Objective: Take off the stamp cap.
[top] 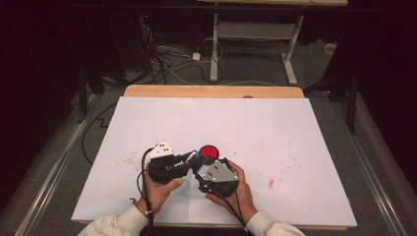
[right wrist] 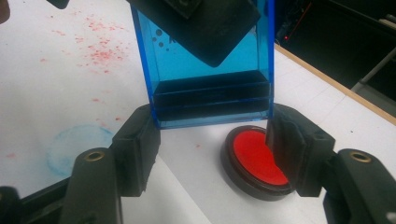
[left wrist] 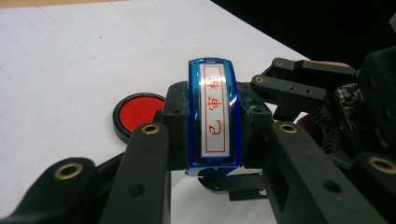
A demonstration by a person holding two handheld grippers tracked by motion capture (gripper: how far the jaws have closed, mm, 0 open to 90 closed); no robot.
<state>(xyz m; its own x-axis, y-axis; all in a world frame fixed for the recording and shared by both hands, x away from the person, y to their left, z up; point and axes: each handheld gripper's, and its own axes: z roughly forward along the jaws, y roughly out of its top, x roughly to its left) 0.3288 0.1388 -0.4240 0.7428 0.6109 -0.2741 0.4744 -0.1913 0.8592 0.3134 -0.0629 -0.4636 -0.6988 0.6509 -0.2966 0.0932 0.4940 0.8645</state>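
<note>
One blue stamp (left wrist: pixel 214 116) – red characters on white label, left fingers clamped on it, right fingers apart

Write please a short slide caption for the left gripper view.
Left tongs clamp a blue stamp, label up, beside the red ink pad on white paper.

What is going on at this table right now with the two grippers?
A person at a table covered in white paper works a gripper in each hand. The left gripper is shut on a blue stamp, its label with red characters facing that gripper's camera. The right gripper has its jaws on either side of the stamp's lower end, with some gap showing. A round red ink pad sits open on the paper just beside them. Red specks and a faint blue smudge mark the paper.
</note>
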